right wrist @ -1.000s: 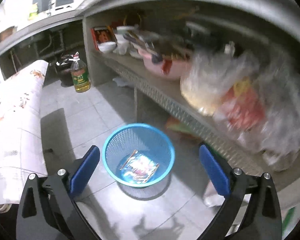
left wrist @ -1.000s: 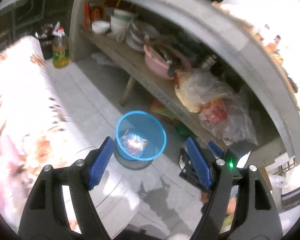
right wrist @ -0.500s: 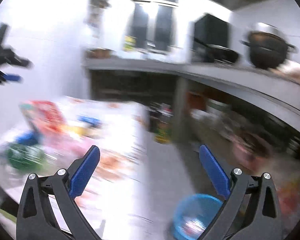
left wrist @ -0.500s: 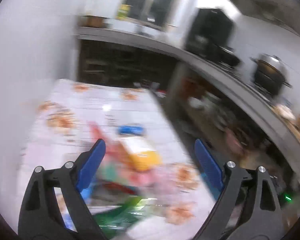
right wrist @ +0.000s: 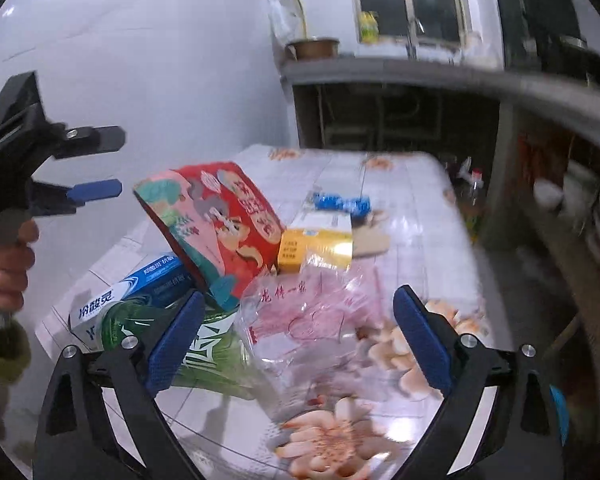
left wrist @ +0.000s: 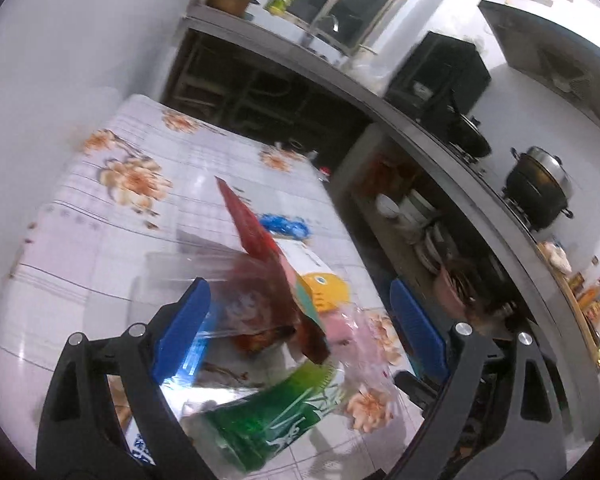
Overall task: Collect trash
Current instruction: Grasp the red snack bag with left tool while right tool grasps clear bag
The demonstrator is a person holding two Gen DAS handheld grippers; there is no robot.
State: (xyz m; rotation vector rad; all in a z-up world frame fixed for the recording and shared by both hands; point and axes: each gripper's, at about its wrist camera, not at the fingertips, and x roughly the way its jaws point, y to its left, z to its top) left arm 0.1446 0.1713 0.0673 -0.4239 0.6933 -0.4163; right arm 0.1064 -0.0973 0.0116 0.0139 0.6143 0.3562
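A heap of trash lies on the flowered table (right wrist: 400, 208). It holds a red snack bag (right wrist: 220, 224), a toothpaste box (right wrist: 128, 296), a green packet (right wrist: 208, 356), a yellow box (right wrist: 316, 252) and a blue wrapper (right wrist: 340, 204). My right gripper (right wrist: 298, 340) hovers over a clear pink-printed plastic bag (right wrist: 312, 316); its jaws are closing and the pads touch nothing. My left gripper (left wrist: 300, 332) is open above the red snack bag (left wrist: 260, 248) and green packet (left wrist: 268, 420). The right wrist view shows the left gripper (right wrist: 104, 166) held in a hand (right wrist: 8, 264) at the left.
A white wall (right wrist: 160, 60) runs behind the table. A grey counter (left wrist: 440, 136) with a black pot (left wrist: 538, 192) and shelves of bowls (left wrist: 412, 212) lies to the right. An oil bottle (right wrist: 474, 196) stands on the floor past the table's edge.
Both views have swung away from the blue basket on the floor, which held wrappers, and up to the table's trash heap. The left jaws stand wider than a second ago.
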